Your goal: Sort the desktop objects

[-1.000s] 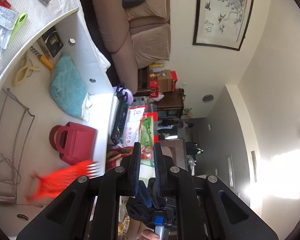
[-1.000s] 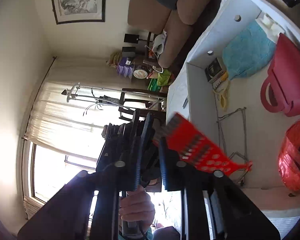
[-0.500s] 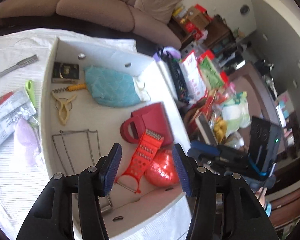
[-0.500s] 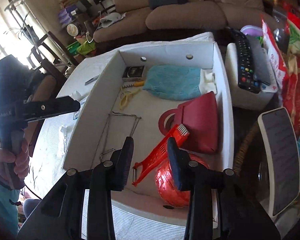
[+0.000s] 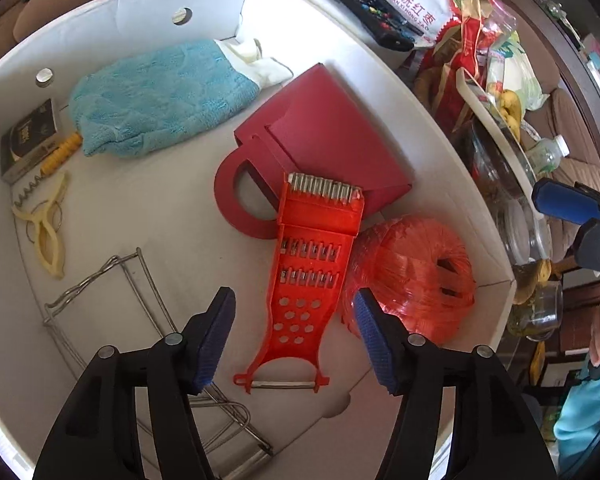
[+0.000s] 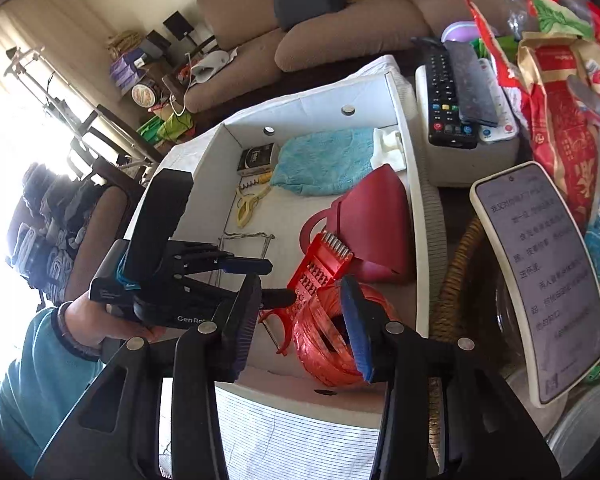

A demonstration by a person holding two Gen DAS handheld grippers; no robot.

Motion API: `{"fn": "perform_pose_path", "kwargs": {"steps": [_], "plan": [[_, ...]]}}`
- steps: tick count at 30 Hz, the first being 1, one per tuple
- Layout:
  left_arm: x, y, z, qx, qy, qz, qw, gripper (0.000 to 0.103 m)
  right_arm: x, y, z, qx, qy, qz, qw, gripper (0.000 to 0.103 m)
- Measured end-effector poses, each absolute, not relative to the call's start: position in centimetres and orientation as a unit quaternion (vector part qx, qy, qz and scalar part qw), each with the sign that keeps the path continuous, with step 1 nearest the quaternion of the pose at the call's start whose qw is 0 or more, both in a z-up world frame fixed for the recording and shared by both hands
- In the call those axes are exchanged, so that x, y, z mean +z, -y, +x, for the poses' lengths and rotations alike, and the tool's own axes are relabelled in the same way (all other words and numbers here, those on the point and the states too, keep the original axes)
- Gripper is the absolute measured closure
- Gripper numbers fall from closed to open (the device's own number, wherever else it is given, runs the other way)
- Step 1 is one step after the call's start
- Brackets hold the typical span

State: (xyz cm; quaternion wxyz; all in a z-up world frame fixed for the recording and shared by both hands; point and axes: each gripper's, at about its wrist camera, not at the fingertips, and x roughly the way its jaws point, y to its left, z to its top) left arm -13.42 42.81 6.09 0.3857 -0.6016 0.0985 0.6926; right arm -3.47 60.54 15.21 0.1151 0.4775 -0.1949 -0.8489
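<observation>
The grater (image 5: 312, 276) now lies flat in the box (image 5: 452, 148), just ahead of and between the fingers of the left tongs (image 5: 296, 330), its toothed end propped on the red holder (image 5: 320, 148) and its right edge against the red twine ball (image 5: 412, 276). Both tongs have just been opening. The left pair stands wide with nothing between its pads; the right tongs (image 6: 300, 318) are partly spread and empty too, hovering over the near box wall with the twine ball showing through the gap.

The drop looks finished, so the step in hand is likely pulling clear and choosing the next loose thing. To do that well:

- Lift the left tongs straight up before swinging sideways, so a finger does not catch the grater's peeler loop (image 5: 280, 380) or the wire rack (image 5: 140, 300) just to their left.
- Keep the jaws spread on the way out; closing now could pinch the grater handle again.
- The two tongs are close together above the same corner, so move one at a time.
- What remains to sort outside the box cannot be told from here.
</observation>
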Motion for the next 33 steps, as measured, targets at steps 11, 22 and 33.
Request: {"fn": "perform_pose_path", "kwargs": {"steps": [11, 22, 33], "plan": [[2.6, -46.1, -10.8, 0.634, -0.242, -0.614, 0.403, 0.034, 13.7, -60.5, -3.9, -0.843, 0.209, 0.478, 0.132, 0.063], [6.4, -43.1, -11.6, 0.684, -0.167, -0.588, 0.399, 0.064, 12.5, -59.8, -4.5, -0.833, 0.214, 0.493, 0.132, 0.063], [11.6, -40.1, -11.6, 0.716, -0.066, -0.546, 0.429, 0.064, 9.3, -58.6, -9.0, -0.780, 0.334, 0.503, 0.165, 0.063]]}}
